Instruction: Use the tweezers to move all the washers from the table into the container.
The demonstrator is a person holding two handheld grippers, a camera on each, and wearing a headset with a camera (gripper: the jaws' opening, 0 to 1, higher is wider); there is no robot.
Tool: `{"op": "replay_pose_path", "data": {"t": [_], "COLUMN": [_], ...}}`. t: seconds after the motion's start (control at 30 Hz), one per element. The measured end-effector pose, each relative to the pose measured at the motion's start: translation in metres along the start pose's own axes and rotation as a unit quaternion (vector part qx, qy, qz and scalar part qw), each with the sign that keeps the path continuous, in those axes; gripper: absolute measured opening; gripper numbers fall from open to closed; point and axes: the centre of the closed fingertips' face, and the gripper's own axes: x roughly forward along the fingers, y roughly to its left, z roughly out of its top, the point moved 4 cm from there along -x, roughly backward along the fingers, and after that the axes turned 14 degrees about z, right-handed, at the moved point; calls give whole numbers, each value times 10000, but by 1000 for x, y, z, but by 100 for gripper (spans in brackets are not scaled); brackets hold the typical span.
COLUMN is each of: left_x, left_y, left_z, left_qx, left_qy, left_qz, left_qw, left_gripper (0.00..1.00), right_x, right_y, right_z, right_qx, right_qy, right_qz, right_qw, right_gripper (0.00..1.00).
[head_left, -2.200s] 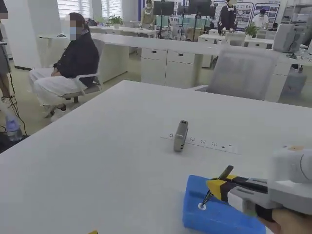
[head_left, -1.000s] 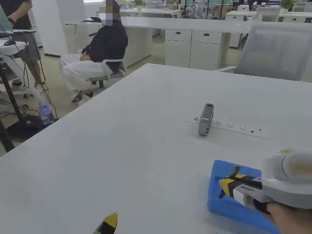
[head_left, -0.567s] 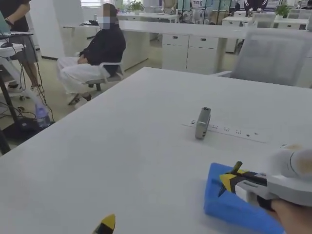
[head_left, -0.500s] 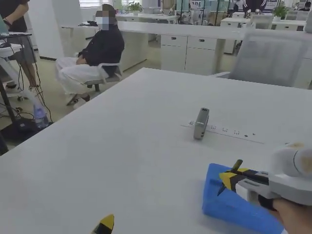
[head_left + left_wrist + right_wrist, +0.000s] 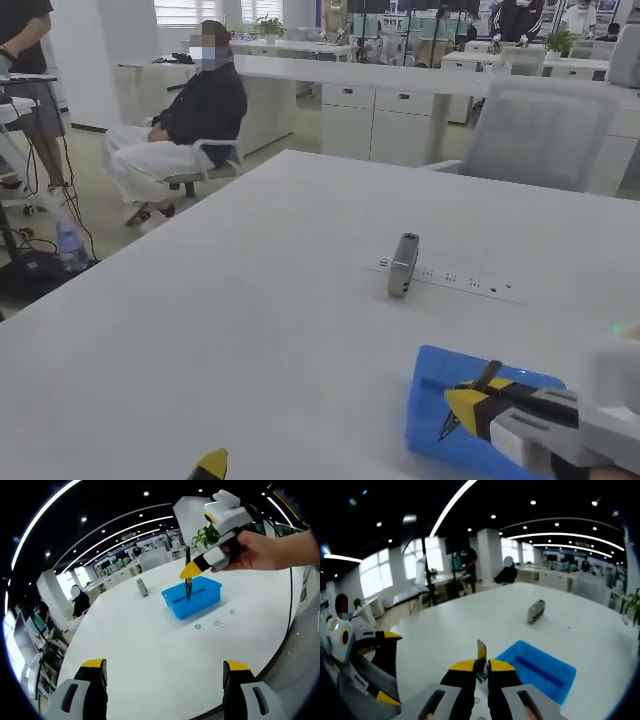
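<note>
My right gripper [image 5: 481, 667] is shut on dark tweezers [image 5: 481, 652], which point down over the blue container [image 5: 535, 672]. In the left gripper view the right gripper [image 5: 192, 570] holds the tweezers [image 5: 188, 582] upright, with their tip at the container [image 5: 200, 597]. Several small washers [image 5: 217, 623] lie on the white table [image 5: 150, 640] just in front of the container. In the head view the right gripper [image 5: 465, 405] hovers over the container [image 5: 430, 420] at the lower right. My left gripper [image 5: 162, 675] is open and holds nothing; one yellow fingertip [image 5: 210, 465] shows at the bottom edge.
A small metal block [image 5: 402, 265] stands beside a strip of sockets [image 5: 460, 283] set into the table beyond the container. A grey chair [image 5: 540, 130] is at the far edge. A person sits on a chair [image 5: 185, 130] off to the left.
The head camera has swung, so the whole scene has shifted. The right gripper stays over the container with the tweezers. A washer seen at the tweezers' tip 2.2 s ago no longer shows there.
</note>
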Motion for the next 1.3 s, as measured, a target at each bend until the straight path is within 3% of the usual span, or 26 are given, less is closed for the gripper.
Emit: {"op": "replay_pose_path", "data": {"t": [0.2,0.43,1.07,1.3], "left_x": [0,1,2,2], "left_y": [0,0,-1,-1], "left_z": [0,-1,-4,-4], "left_qx": [-3,33,105,125], "left_qy": [-16,32,93,106], "left_qz": [10,26,17,23], "left_qw": [10000,10000,9999,9999], "left_gripper": [99,99,99,99], "right_x": [8,21,28,23], "right_y": [7,6,-1,-6], "right_z": [-19,-45,-52,-55], "right_qx": [214,109,-49,219], "right_qy": [103,504,565,504], "right_qz": [110,129,98,33], "right_qw": [9997,9986,9983,9985], "right_gripper": [4,4,4,3]}}
